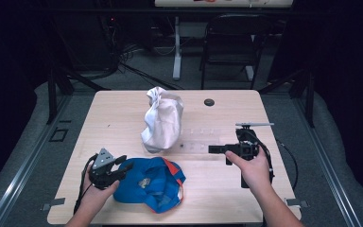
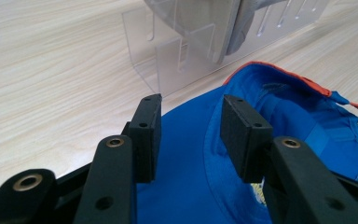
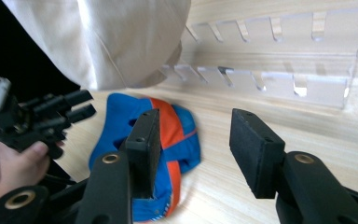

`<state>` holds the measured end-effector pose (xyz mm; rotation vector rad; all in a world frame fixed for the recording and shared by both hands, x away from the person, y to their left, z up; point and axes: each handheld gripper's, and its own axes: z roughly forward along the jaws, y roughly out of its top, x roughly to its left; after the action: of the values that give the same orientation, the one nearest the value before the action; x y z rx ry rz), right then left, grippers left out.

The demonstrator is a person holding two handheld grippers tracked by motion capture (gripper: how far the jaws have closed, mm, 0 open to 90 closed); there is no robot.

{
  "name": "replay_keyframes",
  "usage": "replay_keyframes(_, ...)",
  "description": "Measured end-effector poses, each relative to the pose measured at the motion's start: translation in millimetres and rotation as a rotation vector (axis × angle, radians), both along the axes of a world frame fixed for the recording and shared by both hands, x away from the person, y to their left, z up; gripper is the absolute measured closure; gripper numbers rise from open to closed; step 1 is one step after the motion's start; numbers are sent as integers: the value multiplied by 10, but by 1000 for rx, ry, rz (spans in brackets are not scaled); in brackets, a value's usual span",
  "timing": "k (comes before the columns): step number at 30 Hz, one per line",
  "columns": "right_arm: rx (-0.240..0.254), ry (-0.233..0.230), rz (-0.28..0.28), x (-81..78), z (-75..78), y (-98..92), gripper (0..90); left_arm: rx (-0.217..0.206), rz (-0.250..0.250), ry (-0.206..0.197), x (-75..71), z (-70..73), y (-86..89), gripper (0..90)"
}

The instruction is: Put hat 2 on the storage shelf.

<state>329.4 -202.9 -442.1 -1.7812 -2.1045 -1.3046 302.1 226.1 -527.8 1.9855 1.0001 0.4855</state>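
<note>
A blue cap (image 1: 151,184) with orange trim lies crumpled near the front middle of the wooden table. Behind it, a white cap (image 1: 163,120) hangs on a clear slotted rack (image 1: 201,142). My left gripper (image 1: 125,168) is at the blue cap's left side. In the left gripper view its jaws (image 2: 191,126) stand apart over the blue cap (image 2: 307,116), not pressing on the fabric. My right gripper (image 1: 212,149) is open beside the rack's right end and points left. Its own view (image 3: 196,149) looks at the blue cap (image 3: 172,135), the rack (image 3: 284,70) and the white cap (image 3: 112,37).
A small black round disc (image 1: 209,102) sits at the table's back right. Beyond the table are a dark chair (image 1: 231,42), a white post (image 1: 177,47) and cables on the floor. Bare wood (image 1: 118,118) lies left of the white cap.
</note>
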Motion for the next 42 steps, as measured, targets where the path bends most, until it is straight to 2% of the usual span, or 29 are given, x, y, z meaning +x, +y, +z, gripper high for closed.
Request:
replay_keyframes(3, -24, -16, 9, -90, -105, 10, 550, 10, 20, 7, -8, 9, 26, 575)
replay_keyframes(5, -53, -23, 18, -157, -179, 31, 551, 8, 33, 23, -16, 9, 55, 547)
replay_keyframes(7, -69, -32, 27, -225, -274, 69, 553, -4, 59, 19, -22, -12, 121, 513)
replay_keyframes(8, -69, -32, 27, -225, -274, 69, 553, -4, 59, 19, -22, -12, 121, 494)
replay_keyframes(11, -75, -35, 42, -301, -407, 116, 554, -24, 74, 20, -26, -51, 187, 446)
replay_keyframes(13, -69, -35, 42, -317, -441, 124, 556, -30, 80, 26, -26, -63, 201, 446)
replay_keyframes(14, -59, -30, 40, -333, -471, 132, 557, -19, 84, 34, -29, -66, 220, 433)
replay_keyframes(15, -52, -31, 41, -345, -503, 137, 557, -20, 89, 22, -27, -81, 231, 430)
replay_keyframes(17, -46, -39, 41, -369, -566, 160, 559, -28, 95, 26, -29, -95, 249, 434)
replay_keyframes(18, -56, -46, 48, -377, -592, 170, 561, -31, 88, 35, -29, -93, 263, 436)
replay_keyframes(20, -72, -66, 53, -391, -652, 196, 563, -39, 107, 40, -37, -98, 281, 436)
replay_keyframes(21, -70, -69, 51, -397, -675, 207, 563, -43, 117, 30, -37, -108, 287, 435)
replay_keyframes(23, -59, -64, 63, -419, -734, 228, 567, -50, 120, 47, -41, -114, 303, 431)
replay_keyframes(28, -32, -59, 92, -463, -859, 254, 583, -58, 110, 56, -78, -142, 322, 460)
replay_keyframes(30, -21, -49, 103, -472, -906, 268, 584, -50, 101, 68, -101, -138, 325, 481)
replay_keyframes(32, -1, -49, 118, -471, -946, 290, 585, -51, 95, 57, -117, -152, 320, 496)
replay_keyframes(34, 16, -43, 129, -470, -971, 315, 584, -32, 79, 68, -140, -155, 323, 517)
replay_keyframes(40, 38, -17, 187, -454, -1072, 430, 583, -41, 53, 67, -184, -199, 320, 523)
replay_keyframes(42, 52, 1, 201, -441, -1099, 456, 582, -17, 47, 77, -199, -206, 319, 526)
